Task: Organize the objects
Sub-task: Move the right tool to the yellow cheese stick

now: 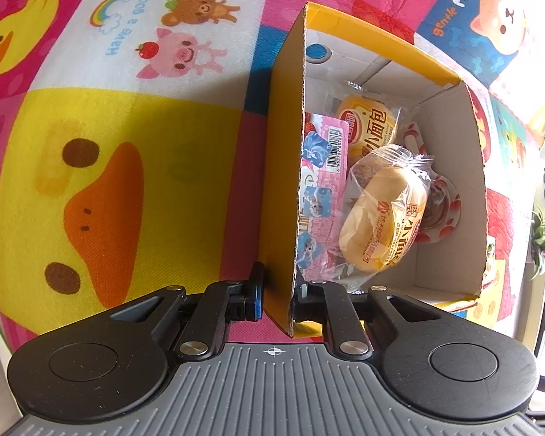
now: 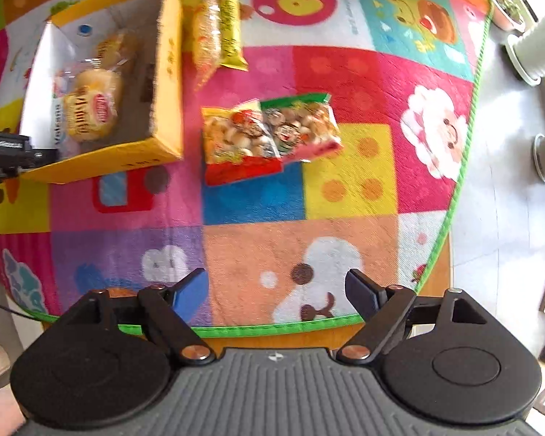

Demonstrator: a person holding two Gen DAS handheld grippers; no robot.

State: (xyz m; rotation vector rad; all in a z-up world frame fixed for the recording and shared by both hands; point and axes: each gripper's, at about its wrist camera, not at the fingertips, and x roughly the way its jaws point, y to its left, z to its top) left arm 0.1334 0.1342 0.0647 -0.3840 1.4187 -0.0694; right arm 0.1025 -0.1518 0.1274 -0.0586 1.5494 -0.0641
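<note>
now left hand-held gripper (image 1: 276, 303) clamps box wall (image 1: 285, 167); right hand-held gripper (image 2: 278, 292) wide, empty.

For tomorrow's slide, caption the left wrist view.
Left gripper clamps the yellow box's wall; wrapped buns lie inside.

Cartoon-patterned play mat (image 2: 309, 218), white plant pots (image 2: 534, 51) beside it

The pink packet (image 1: 318, 196) lies half under two wrapped buns (image 1: 381, 214); in the right wrist view the snack bags (image 2: 269, 130) blur (print unreadable).
</note>
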